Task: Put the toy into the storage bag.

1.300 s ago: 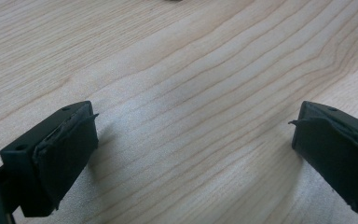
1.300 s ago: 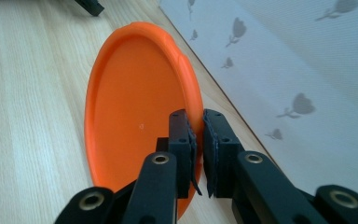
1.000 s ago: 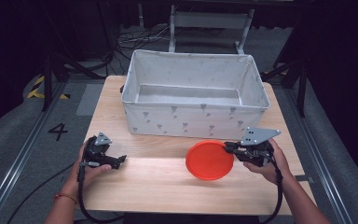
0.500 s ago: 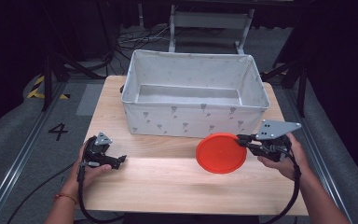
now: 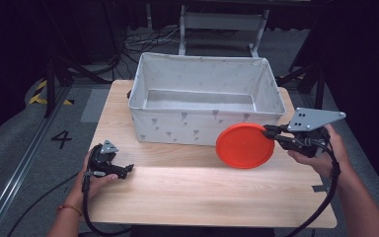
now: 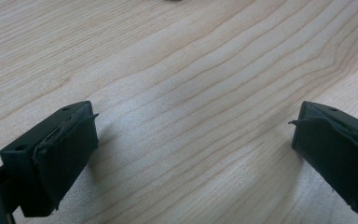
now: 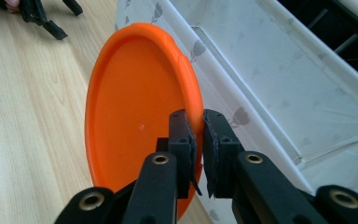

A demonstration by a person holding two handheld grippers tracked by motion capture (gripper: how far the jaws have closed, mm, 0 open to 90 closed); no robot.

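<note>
Where right tongs [image 7: 198, 140] pinch: orange plate [image 7: 135, 112] rim.

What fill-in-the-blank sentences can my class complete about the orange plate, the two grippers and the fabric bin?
1. The right gripper is shut on the rim of the ____ plate.
2. The plate is held just in front of the white fabric ____.
3. The left gripper has its fingers ____ over the wooden table.
4. Inside, the bin looks ____.

Missing words: orange; bin; open; empty
</note>
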